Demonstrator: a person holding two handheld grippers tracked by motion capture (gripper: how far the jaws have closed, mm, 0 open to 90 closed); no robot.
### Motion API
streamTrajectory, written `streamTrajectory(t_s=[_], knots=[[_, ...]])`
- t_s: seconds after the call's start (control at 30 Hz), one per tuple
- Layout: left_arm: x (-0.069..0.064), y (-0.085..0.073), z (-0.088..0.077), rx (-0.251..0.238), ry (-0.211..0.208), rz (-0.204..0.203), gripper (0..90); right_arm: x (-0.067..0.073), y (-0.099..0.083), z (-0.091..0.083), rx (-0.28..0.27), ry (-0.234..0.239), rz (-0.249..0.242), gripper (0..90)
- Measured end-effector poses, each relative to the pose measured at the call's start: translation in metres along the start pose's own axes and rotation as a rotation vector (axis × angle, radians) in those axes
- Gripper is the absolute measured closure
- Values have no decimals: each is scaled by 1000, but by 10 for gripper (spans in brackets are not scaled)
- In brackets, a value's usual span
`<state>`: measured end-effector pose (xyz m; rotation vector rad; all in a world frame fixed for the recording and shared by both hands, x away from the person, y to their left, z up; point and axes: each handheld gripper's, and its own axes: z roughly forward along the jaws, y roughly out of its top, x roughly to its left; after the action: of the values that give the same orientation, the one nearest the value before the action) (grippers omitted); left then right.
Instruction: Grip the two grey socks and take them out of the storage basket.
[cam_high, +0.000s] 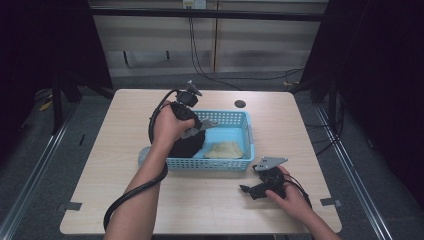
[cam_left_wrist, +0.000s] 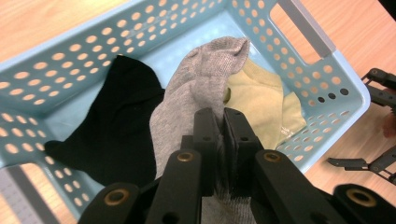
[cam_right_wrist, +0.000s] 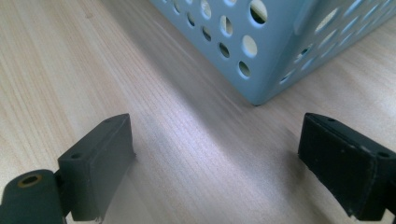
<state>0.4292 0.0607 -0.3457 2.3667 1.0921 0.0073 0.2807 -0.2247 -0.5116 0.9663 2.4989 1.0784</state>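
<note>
1. The left gripper (cam_left_wrist: 222, 116) is seen in its own view with the jaws pressed together on a grey sock (cam_left_wrist: 201, 88); the fabric is pinched between the pads and hangs over the basket.
2. In the high view the left gripper (cam_high: 197, 127) is held over the left half of the blue basket (cam_high: 235, 117), gripped by the left hand (cam_high: 167, 127), with its cable looping off toward 7 o'clock.
3. The pinched grey sock is stretched from the jaws toward 12 o'clock in the left gripper view, its far end draped against the other socks in the basket.
4. At 9 o'clock of the grey sock a black sock (cam_left_wrist: 116, 126) is spread on the basket floor; at 3 o'clock a pale yellow sock (cam_left_wrist: 266, 107) is lying flat, partly covered by the grey one.
5. The right gripper (cam_right_wrist: 215, 154) is shown in its own view with the jaws spread wide and only bare wood between them; a corner of the basket (cam_right_wrist: 261, 60) is seen at 12 o'clock of the jaws, apart from them.
6. In the high view the right gripper (cam_high: 247, 189) is rested low on the table (cam_high: 210, 210), at 5 o'clock of the basket, held by the right hand (cam_high: 290, 197).
7. A small dark round spot (cam_high: 240, 104) is noted on the table at 12 o'clock of the basket.
</note>
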Motion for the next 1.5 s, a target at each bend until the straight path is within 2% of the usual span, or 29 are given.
streamTrajectory(t_s=[0.2, 0.33, 0.63, 0.7, 1.03, 1.23, 1.3, 1.33, 1.5], knots=[[6, -2, -11, -5, 0, -15, 841, 0, 0, 0, 0, 0, 0, 99], [14, -5, -21, -8, 15, -32, 841, 0, 0, 0, 0, 0, 0, 99], [27, -12, -37, -15, 33, -41, 842, 0, 0, 0, 0, 0, -1, 99], [31, -15, -41, -26, 44, -57, 842, 0, 0, 0, 0, 0, 0, 99], [51, -26, -58, -48, 81, -88, 842, 0, 0, 0, 0, 0, -1, 99], [63, -36, -66, -61, 101, -127, 841, 0, 0, 0, 0, 0, 0, 99], [65, -37, -68, -57, 106, -119, 842, 0, 0, 0, 0, 0, 0, 99], [68, -41, -70, -66, 114, -143, 842, 0, 0, 0, 0, 0, 0, 99], [80, -49, -75, -75, 135, -161, 841, 0, 0, 0, 0, 0, 0, 99]])
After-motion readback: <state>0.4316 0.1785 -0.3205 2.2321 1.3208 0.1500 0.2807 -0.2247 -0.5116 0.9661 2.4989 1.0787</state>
